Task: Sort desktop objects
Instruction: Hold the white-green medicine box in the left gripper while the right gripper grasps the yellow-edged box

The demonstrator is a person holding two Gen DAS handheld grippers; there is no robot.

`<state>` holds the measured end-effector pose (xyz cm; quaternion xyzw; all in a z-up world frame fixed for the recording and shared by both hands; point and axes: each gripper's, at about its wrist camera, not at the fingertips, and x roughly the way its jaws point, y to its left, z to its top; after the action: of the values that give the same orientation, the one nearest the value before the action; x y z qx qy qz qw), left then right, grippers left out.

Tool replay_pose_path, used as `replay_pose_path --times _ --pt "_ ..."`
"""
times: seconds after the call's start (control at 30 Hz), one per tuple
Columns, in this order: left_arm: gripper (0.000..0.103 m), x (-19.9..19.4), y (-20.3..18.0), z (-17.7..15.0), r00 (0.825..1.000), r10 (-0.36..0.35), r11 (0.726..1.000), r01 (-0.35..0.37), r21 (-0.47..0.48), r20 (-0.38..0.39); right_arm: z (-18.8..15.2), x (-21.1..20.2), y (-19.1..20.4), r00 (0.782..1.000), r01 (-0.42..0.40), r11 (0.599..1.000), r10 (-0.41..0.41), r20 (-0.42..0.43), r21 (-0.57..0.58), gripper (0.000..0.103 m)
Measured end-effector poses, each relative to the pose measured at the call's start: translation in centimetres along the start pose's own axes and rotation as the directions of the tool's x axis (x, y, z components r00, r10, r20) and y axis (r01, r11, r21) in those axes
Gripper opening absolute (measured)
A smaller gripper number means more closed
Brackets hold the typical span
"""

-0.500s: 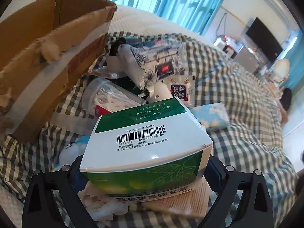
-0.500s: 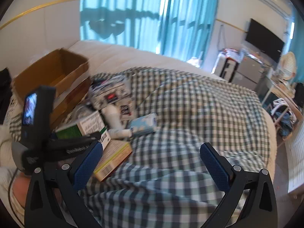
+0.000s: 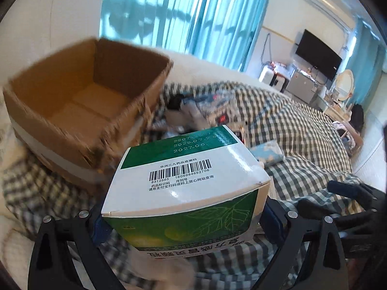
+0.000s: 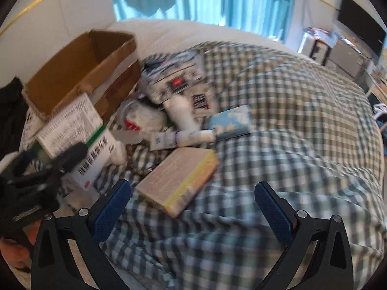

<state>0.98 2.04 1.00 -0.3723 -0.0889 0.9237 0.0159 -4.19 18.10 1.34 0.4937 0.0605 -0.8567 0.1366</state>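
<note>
My left gripper is shut on a green and white medicine box and holds it in the air beside an open, empty cardboard box. The held box and the cardboard box also show in the right wrist view. My right gripper is open and empty above the checked bedspread, just right of a flat pink and yellow box. Beyond it lies a pile: a white tube, a white bottle, a blue tissue pack, a patterned pouch.
The objects lie on a bed with a white duvet at the far side. Teal curtains hang behind. A television and small furniture stand at the far right. The left tool sits close at my right gripper's left.
My left gripper has lifted the medicine box up off the pile, and the inside of the cardboard box now shows. My right gripper has moved forward, toward the pile and the pink and yellow box.
</note>
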Motion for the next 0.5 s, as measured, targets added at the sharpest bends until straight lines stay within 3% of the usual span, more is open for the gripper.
replay_pose_path --times 0.07,0.13,0.2,0.3,0.5 --pt "0.099 -0.6 -0.1 0.2 0.995 0.088 0.995 -0.090 0.046 0.056 0.4 1.0 0.5 1.000 0.007 1.000 -0.007 -0.028 0.004 0.101" --pt "0.099 -0.7 0.6 0.3 0.991 0.113 0.991 -0.118 0.059 0.068 0.6 2.1 0.7 0.998 0.026 1.000 -0.025 -0.060 0.017 0.097" --pt "0.099 -0.7 1.5 0.3 0.997 0.058 0.997 -0.061 0.040 0.055 0.7 3.0 0.5 0.995 0.018 0.999 -0.013 -0.096 0.045 0.088" --pt "0.099 -1.1 1.9 -0.1 0.997 0.044 0.998 -0.047 0.045 0.062 0.6 4.4 0.3 0.990 0.039 0.996 -0.028 -0.138 0.076 0.087" --pt "0.099 -2.6 2.1 -0.6 0.996 0.036 0.996 -0.042 0.073 0.081 -0.4 5.3 3.0 0.981 0.149 0.988 -0.153 -0.121 -0.037 0.088"
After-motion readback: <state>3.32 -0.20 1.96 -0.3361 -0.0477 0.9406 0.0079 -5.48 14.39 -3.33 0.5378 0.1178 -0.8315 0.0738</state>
